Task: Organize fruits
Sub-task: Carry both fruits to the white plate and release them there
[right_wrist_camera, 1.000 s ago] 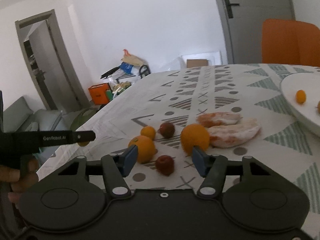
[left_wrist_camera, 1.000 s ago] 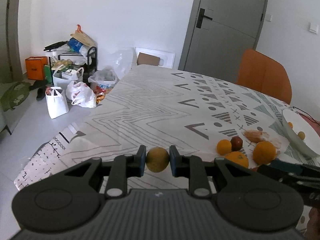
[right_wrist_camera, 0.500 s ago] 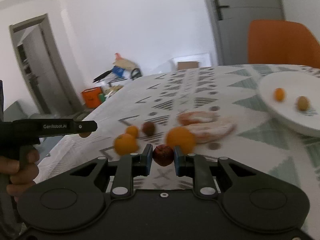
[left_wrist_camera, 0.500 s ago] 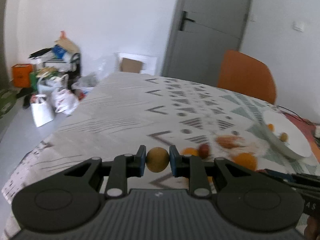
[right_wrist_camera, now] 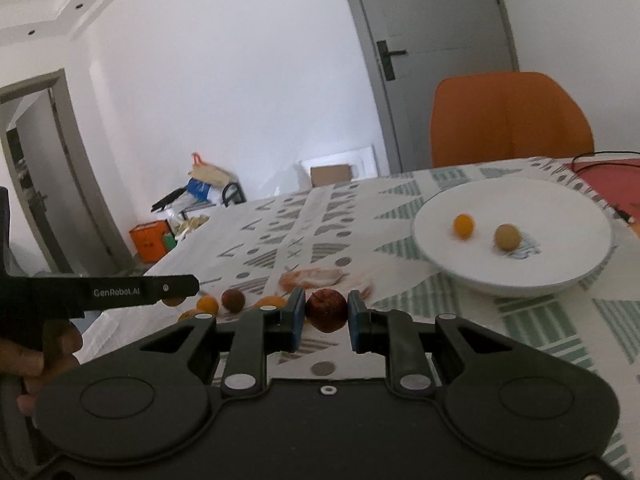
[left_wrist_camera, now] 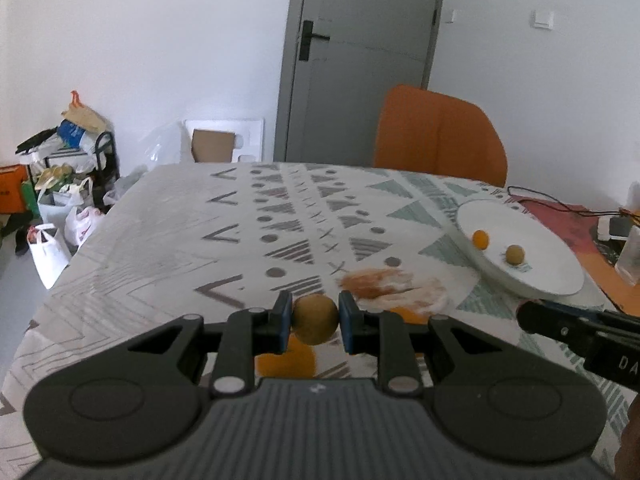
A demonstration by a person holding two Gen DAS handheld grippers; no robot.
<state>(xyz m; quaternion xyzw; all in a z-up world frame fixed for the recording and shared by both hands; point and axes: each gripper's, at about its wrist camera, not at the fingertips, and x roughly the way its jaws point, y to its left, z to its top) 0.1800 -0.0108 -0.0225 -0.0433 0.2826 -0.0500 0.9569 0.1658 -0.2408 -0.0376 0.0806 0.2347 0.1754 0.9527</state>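
Gripping a round tan-brown fruit (left_wrist_camera: 315,319), near-spherical with no clear long axis, the left gripper (left_wrist_camera: 314,322) holds it above the patterned tablecloth (left_wrist_camera: 168,248). The right gripper (right_wrist_camera: 323,317) clamps a dark red fruit (right_wrist_camera: 326,309), near the white bowl (right_wrist_camera: 516,276).

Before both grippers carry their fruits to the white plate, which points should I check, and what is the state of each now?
1. Left gripper shut on the round yellow-brown fruit: ok.
2. Right gripper shut on the small dark red fruit: ok.
3. Large white round plate has free space beside the small orange fruit and the small brownish fruit already in it: ok.
4. Tablecloth between the right gripper and the plate bare of things: ok.
5. The two grippers well apart from each other: cannot tell.
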